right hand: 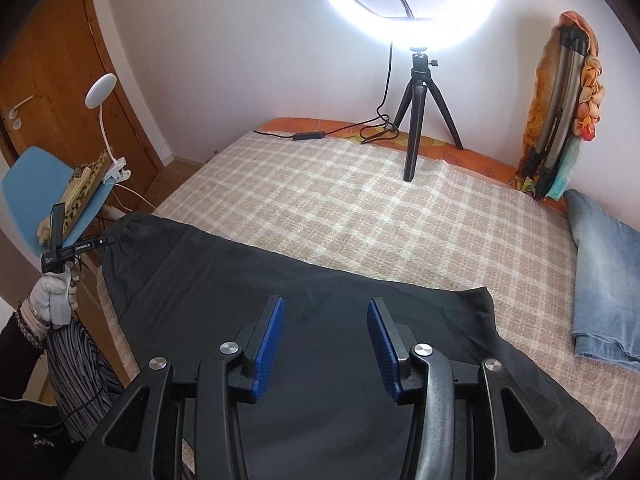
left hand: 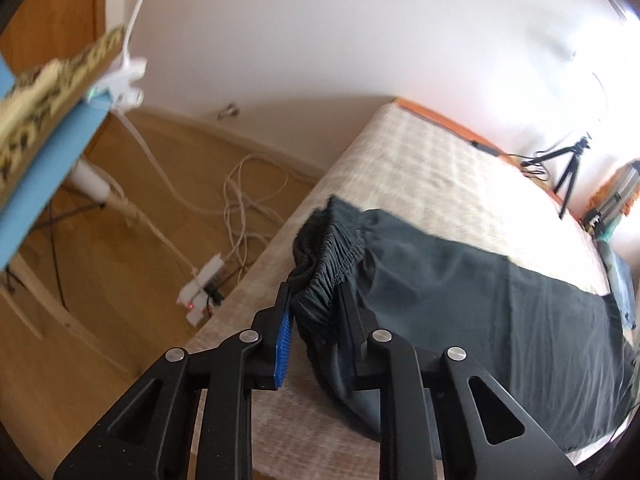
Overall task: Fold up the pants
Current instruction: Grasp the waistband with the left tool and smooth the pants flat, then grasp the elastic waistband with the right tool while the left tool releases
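Dark grey pants (left hand: 500, 304) lie spread across a checked bed cover (left hand: 432, 168), with the gathered elastic waistband (left hand: 332, 248) at the bed's left edge. My left gripper (left hand: 316, 292) is shut on the waistband; the fabric bunches between its blue-padded fingers (left hand: 285, 332). In the right wrist view the pants (right hand: 280, 280) fill the near bed, and my right gripper (right hand: 326, 320) is open and empty just above the cloth. The left gripper (right hand: 94, 242) shows at the far left, held by a gloved hand.
A ring light on a black tripod (right hand: 416, 120) stands at the bed's far side with its cable. Folded blue jeans (right hand: 600, 280) lie at the right edge. A blue chair (right hand: 36, 188) with a clip lamp stands left. A power strip (left hand: 200, 288) and cables lie on the wooden floor.
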Available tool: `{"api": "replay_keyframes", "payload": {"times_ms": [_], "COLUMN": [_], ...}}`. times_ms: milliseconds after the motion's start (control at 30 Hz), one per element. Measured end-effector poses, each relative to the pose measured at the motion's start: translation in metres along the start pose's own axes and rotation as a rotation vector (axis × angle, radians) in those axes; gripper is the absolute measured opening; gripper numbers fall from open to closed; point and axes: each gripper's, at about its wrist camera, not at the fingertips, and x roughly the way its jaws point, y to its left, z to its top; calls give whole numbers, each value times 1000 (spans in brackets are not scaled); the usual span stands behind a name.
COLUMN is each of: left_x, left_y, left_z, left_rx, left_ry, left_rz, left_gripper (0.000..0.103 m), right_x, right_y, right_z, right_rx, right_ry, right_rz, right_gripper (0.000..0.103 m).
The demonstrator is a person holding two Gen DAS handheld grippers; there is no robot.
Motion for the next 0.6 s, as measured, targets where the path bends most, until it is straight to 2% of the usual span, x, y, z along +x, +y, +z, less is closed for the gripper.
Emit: {"api": "replay_keyframes", "payload": {"times_ms": [133,233,333,433,533,600], "left_x": [-22,-35,-45,-43,-35,-29], "left_y": [-35,-66,-107,-150,-193,-210], "left_z": [2,-3,-16,-35,-59,-70], "left_rx": [94,153,255,356,433,470], "left_ry": [-65,-101,-128,-111,-68,-43], "left_rz": [-15,-68,-117,-182,-262,-291], "left_gripper": [17,17,17,17,17,17], "right_x": [3,5,12,25,43,56], "right_y": [5,11,17,24,35,40], "right_z": [-1,-2,-3,-6,-10,-13], "right_rx": [2,6,35,62,78,115], "right_ry": [6,3,17,40,75,92], "right_rz": [17,43,109,161,191,244], "right_gripper": [45,45,49,54,54,57]}}
